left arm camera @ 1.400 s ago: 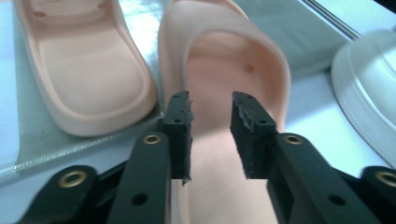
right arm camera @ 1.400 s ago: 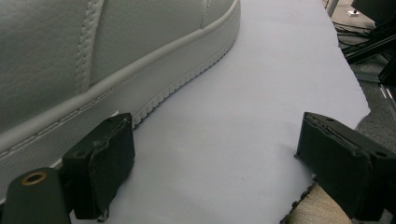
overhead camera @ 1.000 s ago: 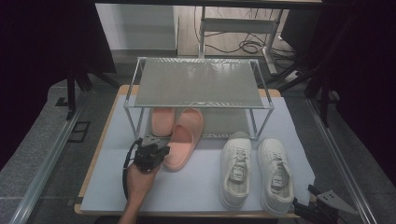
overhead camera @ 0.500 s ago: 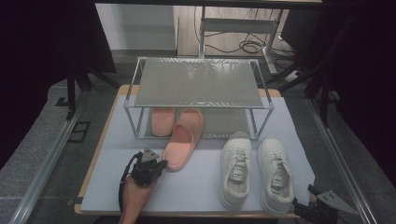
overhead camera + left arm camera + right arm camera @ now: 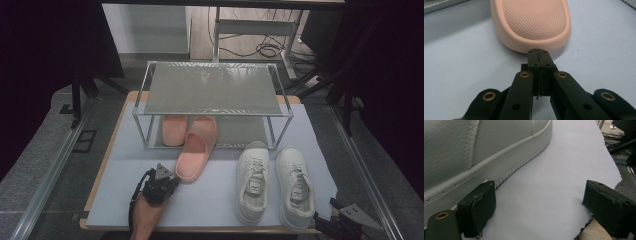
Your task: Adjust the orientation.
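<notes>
1. Your left gripper [image 5: 167, 181] sat low over the table's white mat [image 5: 210, 200], near the front left, with your forearm coming in from the bottom edge of the high view.
2. Its jaws were clenched flat against each other with nothing between them; in the left gripper view [image 5: 539, 53] the two pads met in a thin seam.
3. The closed tips pointed at the heel of the pink slipper [image 5: 531, 22], just short of it or barely touching its rim; I could not tell which.
4. That pink slipper [image 5: 196, 150] lay on the mat with its toe under the front edge of the metal shoe rack [image 5: 212, 90] and its heel angled out toward your left gripper.
5. A second pink slipper [image 5: 174, 130] lay fully under the rack, just beside the first.
6. A pair of white sneakers [image 5: 275, 182] stood side by side on the mat at the front right, toes toward the rack.
7. Your right gripper [image 5: 345, 220] rested at the front right corner, jaws released and wide [image 5: 539, 207], with only mat between them; one pad sat just beside the sole of the right sneaker [image 5: 474, 152].
</notes>
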The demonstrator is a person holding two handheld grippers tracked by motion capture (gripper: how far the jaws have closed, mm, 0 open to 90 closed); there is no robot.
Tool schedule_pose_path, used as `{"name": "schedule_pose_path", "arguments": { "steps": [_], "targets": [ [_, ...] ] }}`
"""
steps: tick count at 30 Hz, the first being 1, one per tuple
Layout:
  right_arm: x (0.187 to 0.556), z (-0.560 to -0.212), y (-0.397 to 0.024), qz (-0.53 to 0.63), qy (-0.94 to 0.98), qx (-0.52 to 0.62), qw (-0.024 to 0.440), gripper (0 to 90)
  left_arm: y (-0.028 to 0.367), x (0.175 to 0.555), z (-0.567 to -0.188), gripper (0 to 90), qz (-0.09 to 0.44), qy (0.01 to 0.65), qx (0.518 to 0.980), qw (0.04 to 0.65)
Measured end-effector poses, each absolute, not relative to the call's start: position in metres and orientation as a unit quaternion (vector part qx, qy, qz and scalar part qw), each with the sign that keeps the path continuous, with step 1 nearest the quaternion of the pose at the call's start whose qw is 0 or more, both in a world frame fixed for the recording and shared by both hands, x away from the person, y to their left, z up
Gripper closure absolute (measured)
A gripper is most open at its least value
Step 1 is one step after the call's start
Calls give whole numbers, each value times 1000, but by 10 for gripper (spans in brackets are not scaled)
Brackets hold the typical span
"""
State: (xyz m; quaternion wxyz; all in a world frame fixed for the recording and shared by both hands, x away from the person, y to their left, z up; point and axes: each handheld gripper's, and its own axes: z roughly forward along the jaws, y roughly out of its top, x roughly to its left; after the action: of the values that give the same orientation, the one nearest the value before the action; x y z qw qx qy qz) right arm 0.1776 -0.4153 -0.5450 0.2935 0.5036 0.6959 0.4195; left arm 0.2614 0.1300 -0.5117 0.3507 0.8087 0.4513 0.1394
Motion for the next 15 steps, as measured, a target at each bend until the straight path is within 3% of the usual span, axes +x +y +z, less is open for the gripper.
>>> {"name": "schedule_pose_path", "arguments": {
  "steps": [15],
  "targets": [
    [178, -545, -415, 419, 696, 503, 293, 115, 97, 278, -509, 888, 139, 426, 818, 361]
  ]
}}
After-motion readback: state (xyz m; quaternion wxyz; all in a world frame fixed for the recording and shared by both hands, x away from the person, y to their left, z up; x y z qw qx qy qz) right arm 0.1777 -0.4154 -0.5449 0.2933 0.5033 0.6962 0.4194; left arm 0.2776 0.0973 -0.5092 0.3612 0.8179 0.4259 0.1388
